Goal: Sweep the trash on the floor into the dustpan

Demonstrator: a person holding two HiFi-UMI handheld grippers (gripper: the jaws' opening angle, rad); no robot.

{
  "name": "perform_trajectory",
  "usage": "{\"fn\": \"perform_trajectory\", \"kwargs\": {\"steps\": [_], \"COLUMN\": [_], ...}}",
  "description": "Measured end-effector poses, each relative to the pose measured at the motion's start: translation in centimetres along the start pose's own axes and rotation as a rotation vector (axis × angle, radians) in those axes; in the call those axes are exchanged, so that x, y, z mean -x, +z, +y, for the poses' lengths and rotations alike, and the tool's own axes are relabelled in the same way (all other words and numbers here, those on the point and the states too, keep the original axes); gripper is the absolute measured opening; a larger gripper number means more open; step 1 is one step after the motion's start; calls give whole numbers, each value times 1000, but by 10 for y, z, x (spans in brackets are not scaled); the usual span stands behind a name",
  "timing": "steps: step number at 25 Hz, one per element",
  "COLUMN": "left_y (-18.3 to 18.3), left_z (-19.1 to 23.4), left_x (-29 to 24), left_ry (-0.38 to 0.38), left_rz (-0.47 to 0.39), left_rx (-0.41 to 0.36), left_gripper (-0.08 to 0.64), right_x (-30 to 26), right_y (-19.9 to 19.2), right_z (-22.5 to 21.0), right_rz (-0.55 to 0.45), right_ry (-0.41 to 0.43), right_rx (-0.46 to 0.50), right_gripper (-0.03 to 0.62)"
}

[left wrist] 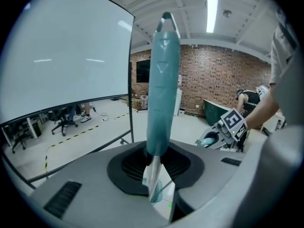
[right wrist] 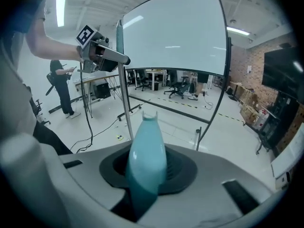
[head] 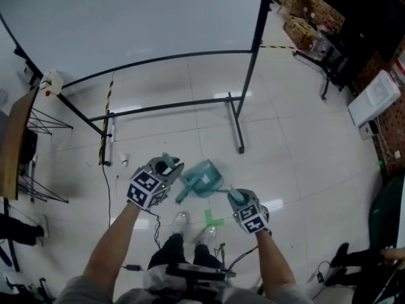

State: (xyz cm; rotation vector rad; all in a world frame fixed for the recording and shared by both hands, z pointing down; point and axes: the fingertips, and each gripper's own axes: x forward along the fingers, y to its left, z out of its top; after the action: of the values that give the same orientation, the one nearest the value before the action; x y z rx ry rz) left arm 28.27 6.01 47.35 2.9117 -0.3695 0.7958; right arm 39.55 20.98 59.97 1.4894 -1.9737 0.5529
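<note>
Below, glossy white tile floor point(head: 297, 125); projection screen point(head: 139, 18) ahead; brick wall point(left wrist: 213, 80) beyond.

tilted teal dustpan point(head: 204, 177) close beside a teal broom handle point(left wrist: 162, 80).

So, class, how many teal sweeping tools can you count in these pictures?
2: a brush clamped in the left gripper, and a dustpan held by the right gripper.

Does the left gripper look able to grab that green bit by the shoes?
Probably not now: the left gripper is shut on the brush handle, so its jaws are full. The green bit itself lies bare on the floor, nothing over it.
</note>
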Motion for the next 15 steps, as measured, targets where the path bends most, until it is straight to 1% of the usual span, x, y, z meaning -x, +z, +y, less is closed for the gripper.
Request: {"fn": "perform_trajectory", "kwargs": {"steps": [4,7,11,15], "left_y": [-23,-47,-81,-123], "left_z": [35,61,94,127], "left_x": [54,95,145,189], "left_ry": [126,220,344,417], "left_rz": [-12,-11,-13,-20], "left_rx": [59,100,180,237], "left_gripper": [80,80,80,80], "right_x": [-17,-32,-58,-88], "right_y": [21,35,50,65], "right_z": [18,36,56,85], "right_rz": [8,24,53,97], "right_ry": [52,94,144,187], "right_rx": [65,113,185,250], "right_gripper": [87,87,87,87]}}
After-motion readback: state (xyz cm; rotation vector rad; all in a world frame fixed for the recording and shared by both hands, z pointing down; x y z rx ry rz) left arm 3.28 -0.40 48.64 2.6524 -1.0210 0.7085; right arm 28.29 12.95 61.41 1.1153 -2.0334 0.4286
